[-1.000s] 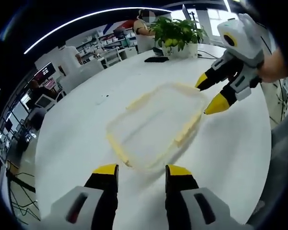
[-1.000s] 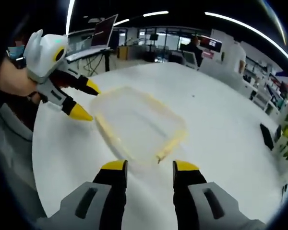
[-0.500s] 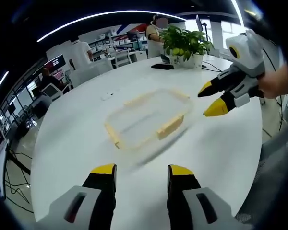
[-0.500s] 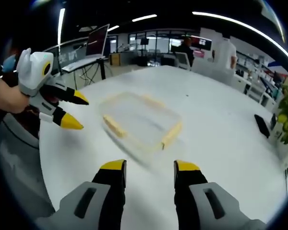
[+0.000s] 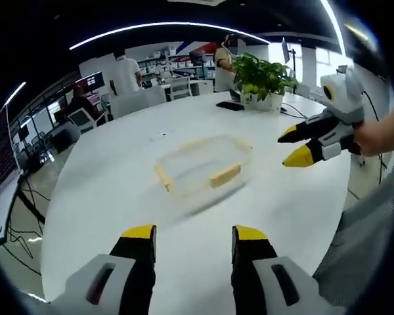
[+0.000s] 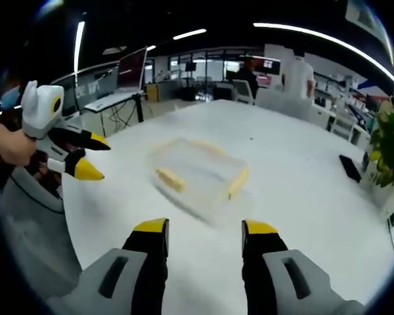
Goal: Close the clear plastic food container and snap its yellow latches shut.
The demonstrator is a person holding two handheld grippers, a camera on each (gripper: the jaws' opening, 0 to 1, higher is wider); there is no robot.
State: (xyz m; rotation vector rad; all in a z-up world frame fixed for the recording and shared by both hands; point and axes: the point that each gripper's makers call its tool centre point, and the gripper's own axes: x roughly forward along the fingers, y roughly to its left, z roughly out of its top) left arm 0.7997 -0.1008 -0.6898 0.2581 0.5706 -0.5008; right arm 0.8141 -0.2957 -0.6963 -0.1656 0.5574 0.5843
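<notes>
Ahead of our left claw (image 5: 190, 237), whose yellow-tipped jaws stand apart with nothing between them, the clear plastic food container (image 5: 200, 167) lies flat on the round white desk (image 5: 105, 197), well apart from the tips. Its lid looks seated, and yellow latches (image 5: 224, 175) show along the near and side edges. Our right claw (image 6: 205, 231), jaws likewise apart and empty, sees the same container (image 6: 200, 174) ahead of it from the other side.

Compared with a second ago, both claws have drawn back and the container now sits farther off; neither claw touches it. We judge that the closing is either finished or paused, though motion blur hides whether each latch is fully snapped down.

Beyond the container stand a potted plant (image 5: 261, 77) and a dark phone (image 5: 230, 105); people move in the office behind.
</notes>
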